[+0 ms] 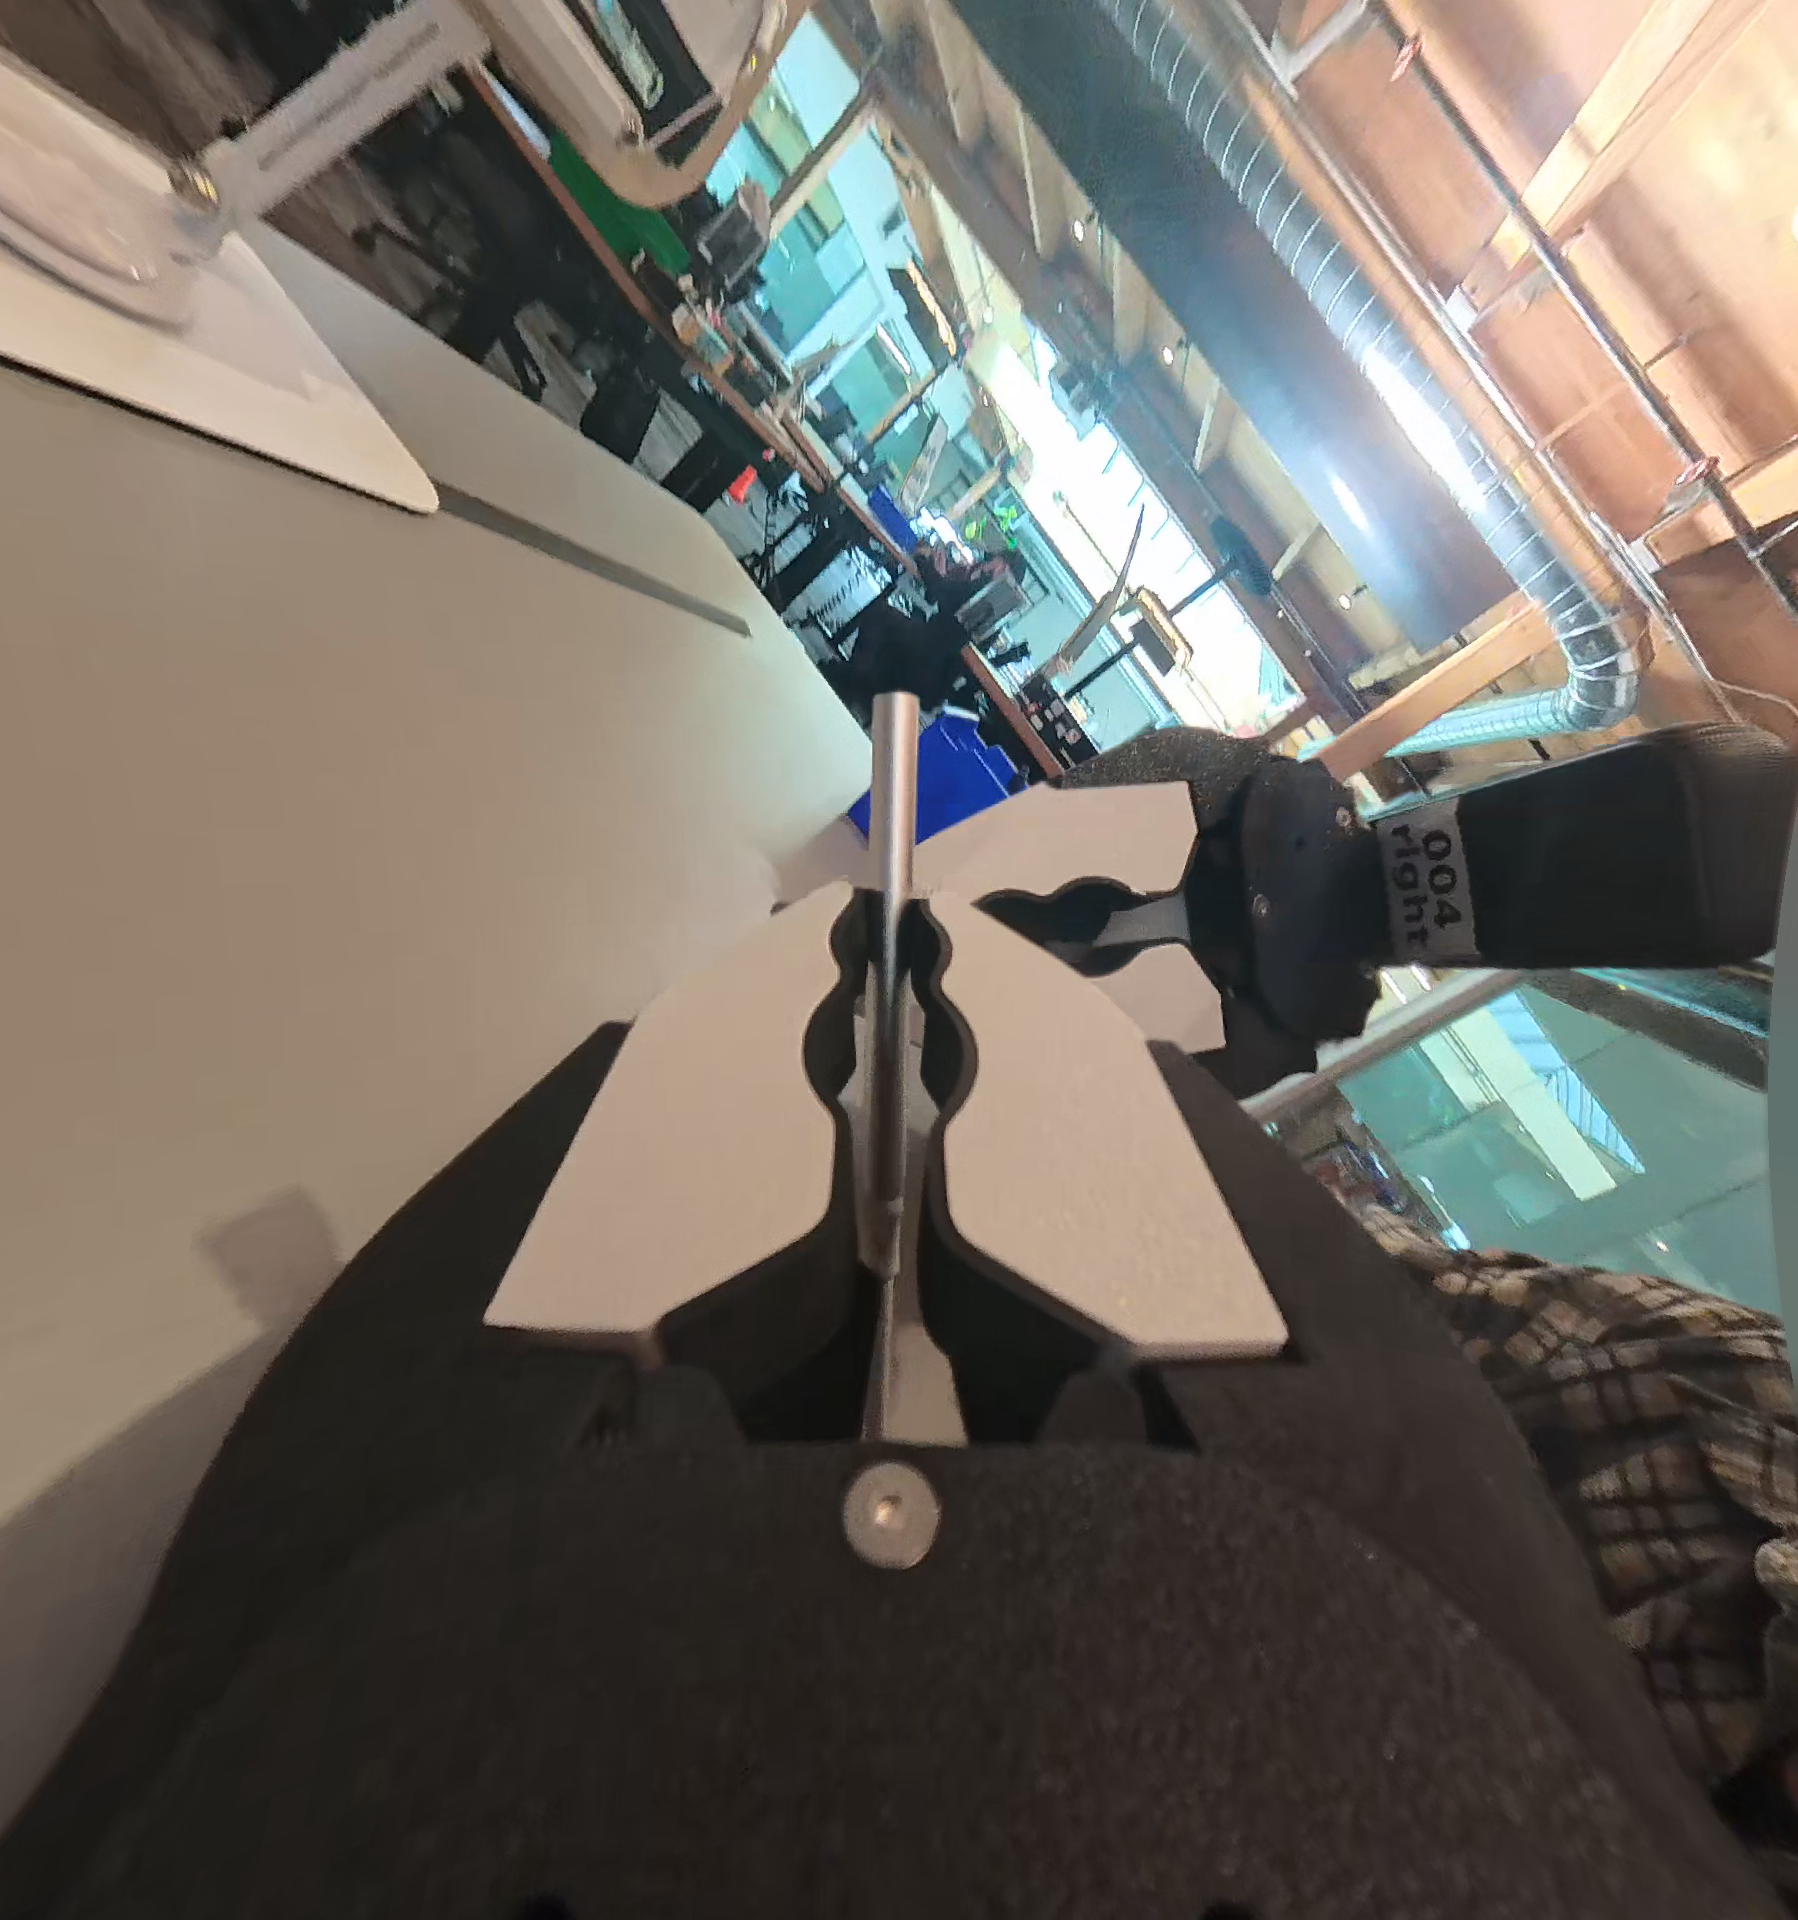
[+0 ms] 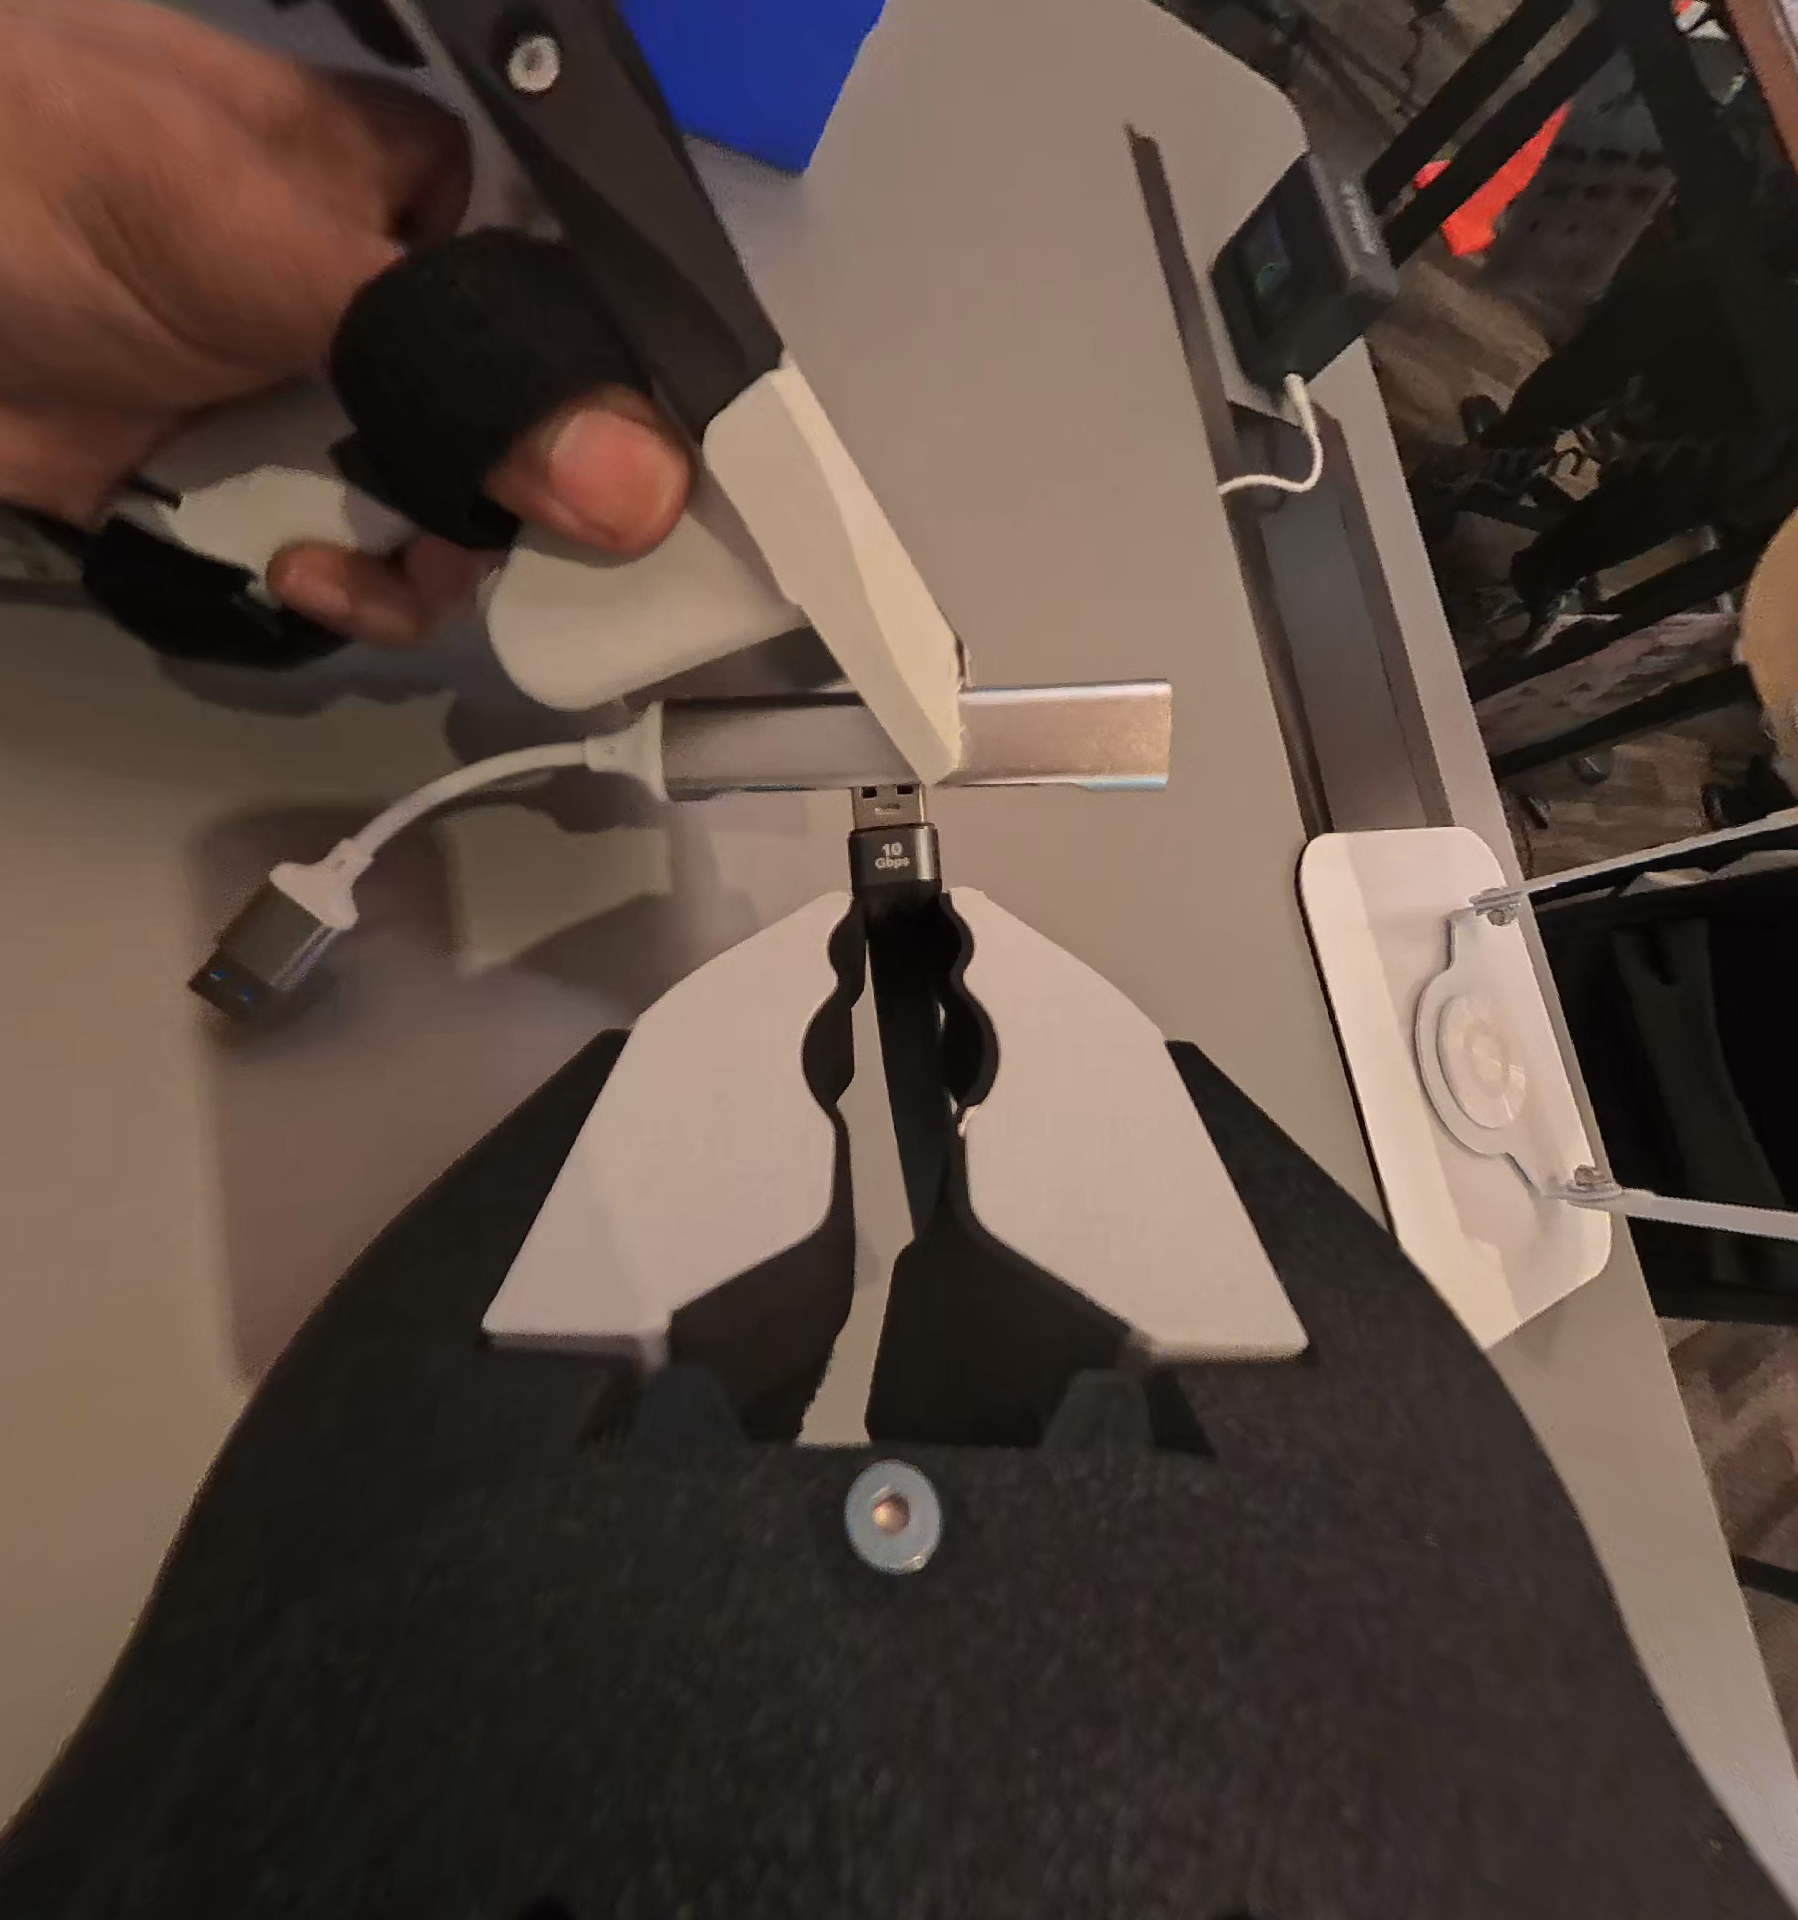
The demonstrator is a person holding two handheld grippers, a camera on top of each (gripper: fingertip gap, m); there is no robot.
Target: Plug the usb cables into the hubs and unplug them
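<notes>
The hub, a slim silver bar, lies level across the middle of the right wrist view, lifted above the grey table. The left gripper comes down from the upper left of that frame and pinches the hub across its width, its pale fingers pressed onto the metal. A hand with a black finger sleeve holds that gripper. In the left wrist view the hub appears edge-on as a thin silver strip running up the centre, clamped between the 2 white fingers of the left gripper.

Just below the hub, the plug of a black USB cable points up at the hub's lower edge; its metal tip meets the hub, though how deep it sits cannot be told. The right gripper is closed on the dark plug body, the flat cable running back between its fingers. In the left wrist view the right gripper enters from the right, its tips at the hub.

A short white lead leaves the hub's left end and curves down to a grey connector at the left of the frame. A white plate lies at the table's right edge, and a small black device sits at the upper right.
</notes>
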